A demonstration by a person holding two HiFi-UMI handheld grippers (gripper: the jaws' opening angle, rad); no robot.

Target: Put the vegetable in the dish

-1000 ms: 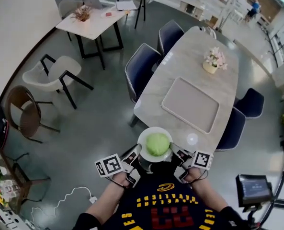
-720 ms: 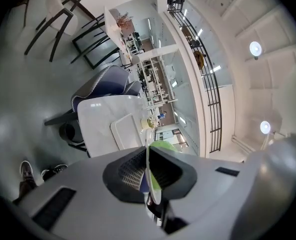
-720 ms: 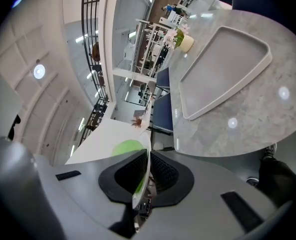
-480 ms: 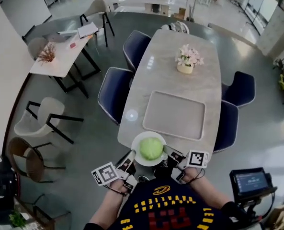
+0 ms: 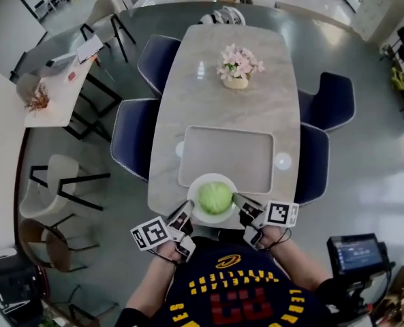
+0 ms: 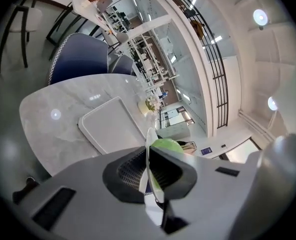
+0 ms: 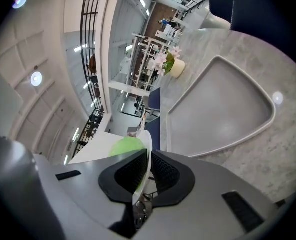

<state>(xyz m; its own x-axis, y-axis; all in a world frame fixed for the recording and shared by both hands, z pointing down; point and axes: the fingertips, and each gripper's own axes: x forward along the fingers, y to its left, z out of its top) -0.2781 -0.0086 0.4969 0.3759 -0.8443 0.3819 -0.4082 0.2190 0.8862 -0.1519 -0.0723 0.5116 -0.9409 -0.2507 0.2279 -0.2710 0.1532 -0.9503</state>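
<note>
Nearest the person, left claw (image 5: 187, 210): jaws pinched on the left rim of the dish (image 5: 192, 195); the left gripper view shows the thin white rim edge-on between the ribbed pads (image 6: 133, 171).
Left marker cube (image 5: 152, 234): sits just behind the left claw, above the person's left hand (image 5: 169, 252).
Right claw (image 5: 238, 200): jaws pinched on the right rim of the same dish; the right gripper view shows the rim running between both pads (image 7: 165, 173).
Right marker cube (image 5: 282, 214): just beside the person's right hand (image 5: 272, 236).
Dish: white, round, gripped from both sides, positioned over the near end of the counter (image 5: 222, 104); contact with the counter cannot be determined.
Vegetable (image 5: 215, 197): round, pale green, seated in the middle of the dish, clear of both claws.
Tray (image 5: 225, 157): grey, rectangular, flat on the counter just beyond the dish; the dish's far rim overlaps its near edge in the head view.
Flower pot (image 5: 236, 65): upright on the far half of the counter, well apart from the tray, pink blooms.
Chairs (image 5: 133, 136): dark blue, two along each long side of the counter.
Side table (image 5: 58, 80): white top, far left, well apart from the counter.
</note>
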